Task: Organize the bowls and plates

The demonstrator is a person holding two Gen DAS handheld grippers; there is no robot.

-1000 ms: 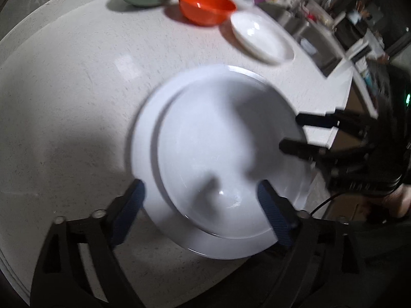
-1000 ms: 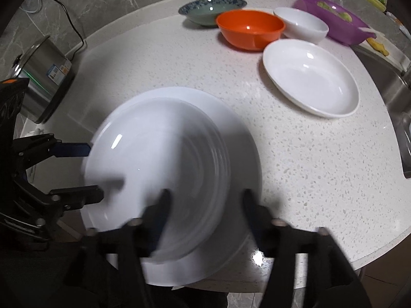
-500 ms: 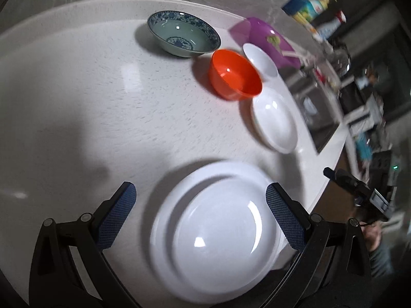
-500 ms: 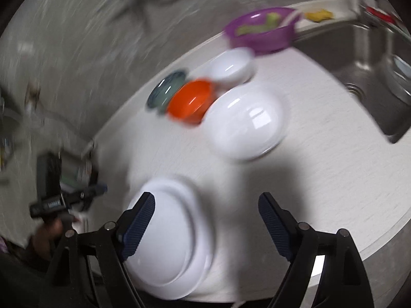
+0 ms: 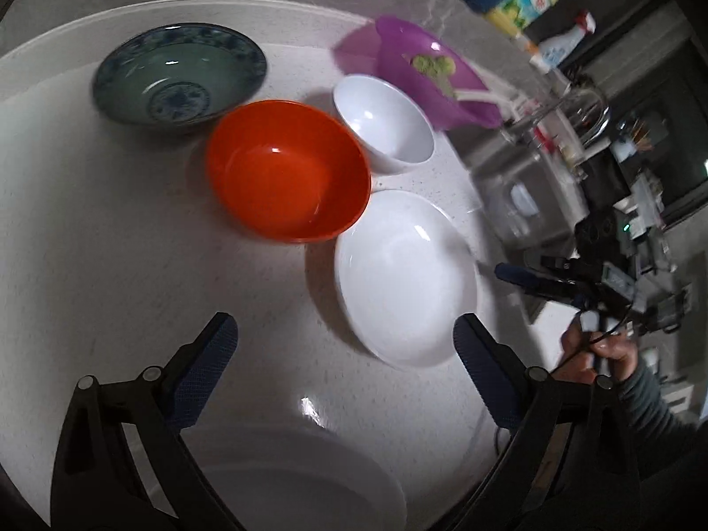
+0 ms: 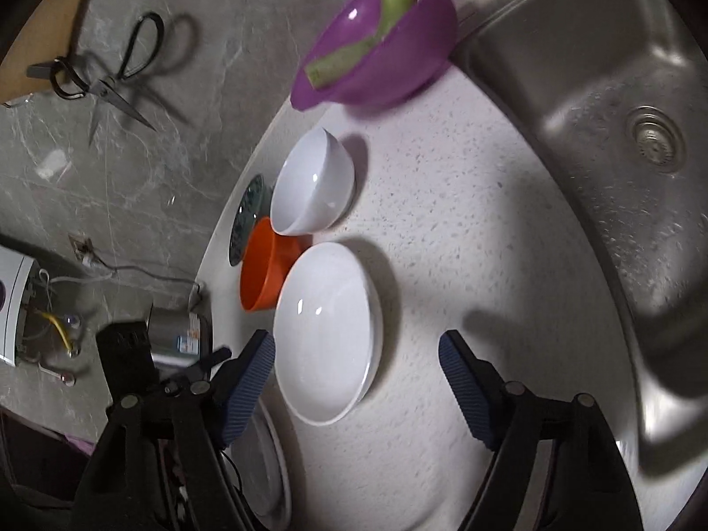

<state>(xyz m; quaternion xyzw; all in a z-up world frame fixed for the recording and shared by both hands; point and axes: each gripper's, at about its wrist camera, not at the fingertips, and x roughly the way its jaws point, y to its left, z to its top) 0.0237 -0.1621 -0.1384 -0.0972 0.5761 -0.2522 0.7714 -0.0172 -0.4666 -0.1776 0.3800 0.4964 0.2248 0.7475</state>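
Both tongs, left [image 5: 343, 371] and right [image 6: 356, 380], are empty and slightly closing near the white plate [image 6: 327, 332], which lies on the table [image 6: 464, 230] beside the orange bowl [image 5: 287, 170]; next probably gripping its rim.

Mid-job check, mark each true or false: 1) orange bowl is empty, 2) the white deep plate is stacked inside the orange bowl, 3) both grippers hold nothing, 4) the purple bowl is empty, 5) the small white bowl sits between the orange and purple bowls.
1. True: the orange bowl holds nothing.
2. False: the white deep plate rests on the counter beside the orange bowl.
3. True: left gripper and right gripper have nothing between their jaws, which are closing.
4. False: the purple bowl holds green pieces.
5. True: the small white bowl sits between them.
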